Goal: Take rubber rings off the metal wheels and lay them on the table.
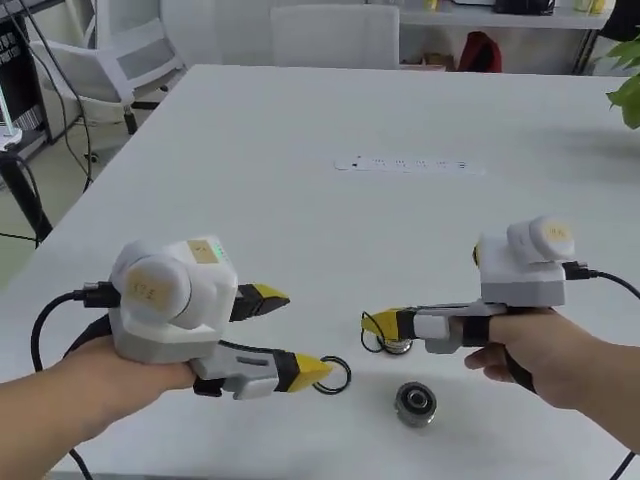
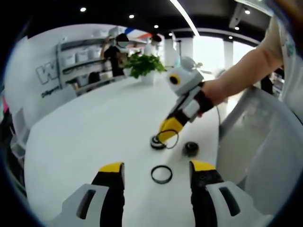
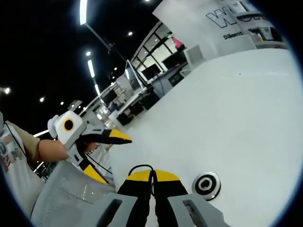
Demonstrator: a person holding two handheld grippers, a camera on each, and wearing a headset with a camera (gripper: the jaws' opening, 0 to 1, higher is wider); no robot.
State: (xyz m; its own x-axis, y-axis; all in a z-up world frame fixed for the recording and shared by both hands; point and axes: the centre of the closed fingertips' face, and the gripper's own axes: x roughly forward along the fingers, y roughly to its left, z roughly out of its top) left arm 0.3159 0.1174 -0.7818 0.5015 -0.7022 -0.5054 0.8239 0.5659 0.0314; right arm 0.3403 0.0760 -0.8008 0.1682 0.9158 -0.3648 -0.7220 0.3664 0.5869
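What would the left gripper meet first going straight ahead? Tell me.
Likely the loose rubber ring lying just ahead of the left gripper, though it may pass above it; depth is unclear. Beyond: the right gripper.

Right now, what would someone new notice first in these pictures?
The right gripper, near the table's front edge, pinches a black rubber ring beside a metal wheel. A loose ring lies on the white table by the open left gripper.

Pair of handheld units, left gripper [image 1: 305,335] and right gripper [image 1: 378,325]: white-grey housings, black jaws tipped yellow, black cables [image 1: 45,320] at rear; light short sleeve [image 3: 16,142] worn.
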